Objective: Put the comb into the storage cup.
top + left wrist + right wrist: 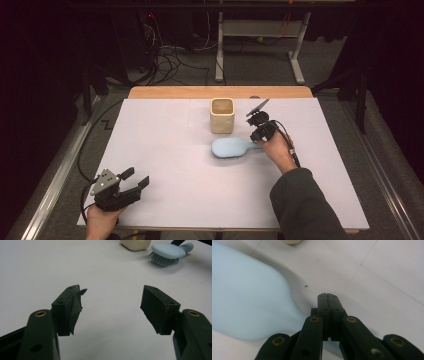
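A light-blue brush (231, 147) lies bristles down on the white table cover (165, 145), its handle pointing right. My right gripper (257, 139) sits just over that handle, jaws shut. In the right gripper view the right gripper (328, 296) has its pads pressed together with nothing between them, and the brush (244, 297) runs away under it to the left. My left gripper (136, 177) rests near the front left corner, open and empty. In the left gripper view the left gripper (112, 305) has its jaws wide apart, with the brush (167, 251) far off at the upper right.
A cream square cup (222, 116) stands upright just behind the brush, and its base shows as the cup (136, 244) and again as the cup (291, 241). The table's wooden back edge (220, 92) lies beyond it. The floor beyond has cables and a desk frame.
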The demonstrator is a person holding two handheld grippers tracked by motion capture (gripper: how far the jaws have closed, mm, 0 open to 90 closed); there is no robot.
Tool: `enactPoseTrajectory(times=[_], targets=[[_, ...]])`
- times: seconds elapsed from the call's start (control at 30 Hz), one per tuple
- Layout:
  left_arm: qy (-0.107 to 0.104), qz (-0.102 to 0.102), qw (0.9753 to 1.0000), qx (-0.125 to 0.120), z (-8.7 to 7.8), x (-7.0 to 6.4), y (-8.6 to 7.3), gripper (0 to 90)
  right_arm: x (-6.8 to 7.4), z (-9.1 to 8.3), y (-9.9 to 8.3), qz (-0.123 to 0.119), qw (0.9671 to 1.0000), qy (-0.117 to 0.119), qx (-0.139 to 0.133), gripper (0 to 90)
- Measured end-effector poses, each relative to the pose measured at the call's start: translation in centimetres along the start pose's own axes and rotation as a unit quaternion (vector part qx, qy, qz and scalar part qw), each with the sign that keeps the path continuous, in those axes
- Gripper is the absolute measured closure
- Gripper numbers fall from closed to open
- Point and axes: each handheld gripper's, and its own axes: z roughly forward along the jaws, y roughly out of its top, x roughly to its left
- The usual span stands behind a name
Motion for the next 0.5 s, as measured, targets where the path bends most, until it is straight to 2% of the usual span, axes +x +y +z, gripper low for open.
enactPoseTrajectory(times=[0.5], targets=[[0.001,-0.001,1.0000,0.000,0.0,0.0,0.0,33.6,0.5,-1.0,-2.4,-0.010,0.9996,0.024,-0.013,90.0]])
